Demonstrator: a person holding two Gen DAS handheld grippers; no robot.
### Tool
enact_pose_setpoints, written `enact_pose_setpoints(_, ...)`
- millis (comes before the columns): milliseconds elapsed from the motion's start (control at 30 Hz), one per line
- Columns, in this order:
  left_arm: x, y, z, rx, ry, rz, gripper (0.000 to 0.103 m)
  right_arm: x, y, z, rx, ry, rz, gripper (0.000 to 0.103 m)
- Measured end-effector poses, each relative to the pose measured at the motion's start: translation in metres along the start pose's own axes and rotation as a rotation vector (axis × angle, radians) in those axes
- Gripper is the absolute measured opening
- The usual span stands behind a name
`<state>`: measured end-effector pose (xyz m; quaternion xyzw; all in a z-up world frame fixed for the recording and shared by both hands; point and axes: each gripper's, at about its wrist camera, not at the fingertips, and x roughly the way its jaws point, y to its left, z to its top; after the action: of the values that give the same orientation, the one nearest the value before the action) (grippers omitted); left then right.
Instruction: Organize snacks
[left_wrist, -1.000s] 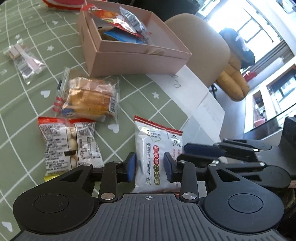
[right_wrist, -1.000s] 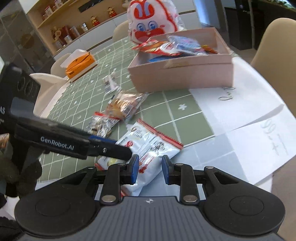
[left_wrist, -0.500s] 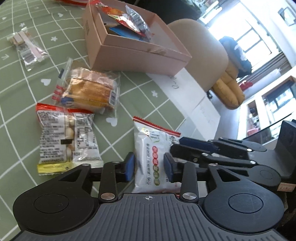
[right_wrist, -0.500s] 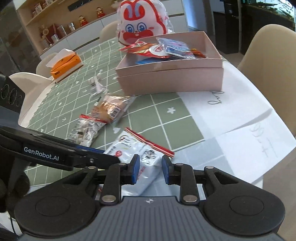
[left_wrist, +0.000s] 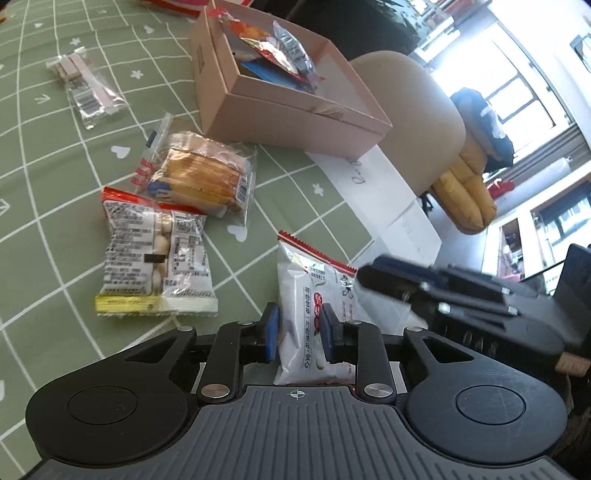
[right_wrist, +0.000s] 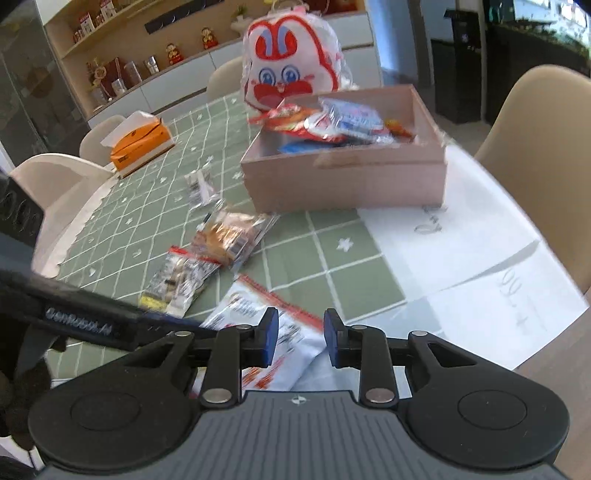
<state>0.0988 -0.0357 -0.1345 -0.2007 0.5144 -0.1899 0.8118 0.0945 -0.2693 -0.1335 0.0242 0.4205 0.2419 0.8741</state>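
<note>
While both grippers hang low over the table edge, L gripper (left_wrist: 299, 328) has its blue pads spread, straddling white snack pkt (left_wrist: 317, 295) w/o clamping. R gripper (right_wrist: 301, 338) also parted, nothing held. Pink box (right_wrist: 347, 181) w/ snacks sits well beyond.

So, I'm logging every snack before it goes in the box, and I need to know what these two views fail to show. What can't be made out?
- White snack packet: in the left wrist view its near end is hidden under the left gripper.
- Same packet, right wrist view: print blurred, near part behind the right gripper.
- Pink box: lower contents are buried under the top wrappers in both views.
- Clear packet: contents too small to identify.
</note>
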Motion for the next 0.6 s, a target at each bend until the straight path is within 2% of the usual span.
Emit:
enact_pose_setpoints(133,-0.017,0.008,-0.006,-0.035,-0.033,-0.006,0.024,0.001,0.004,0.006,-0.066,-0.019,-0.064,0.028)
enact_pose_setpoints(200,-0.032,0.016,-0.011,-0.072,-0.066,-0.009,0.022,0.003,0.007,0.012,-0.095,-0.028,-0.065,0.028)
enact_pose_setpoints(300,-0.057,0.032,-0.019,-0.13,-0.125,0.005,0.021,0.012,0.022,0.028,-0.135,-0.037,-0.042,0.033)
enact_pose_setpoints(367,-0.073,0.045,-0.025,-0.162,-0.16,0.027,0.021,0.023,0.036,0.042,-0.158,-0.038,-0.011,0.046)
enact_pose_setpoints(500,-0.1,0.072,-0.039,-0.227,-0.218,0.051,0.021,0.055,0.075,0.075,-0.224,-0.008,0.056,0.05)
enact_pose_setpoints(600,-0.119,0.096,-0.051,-0.288,-0.268,0.061,0.021,0.086,0.112,0.098,-0.292,0.01,0.067,0.055)
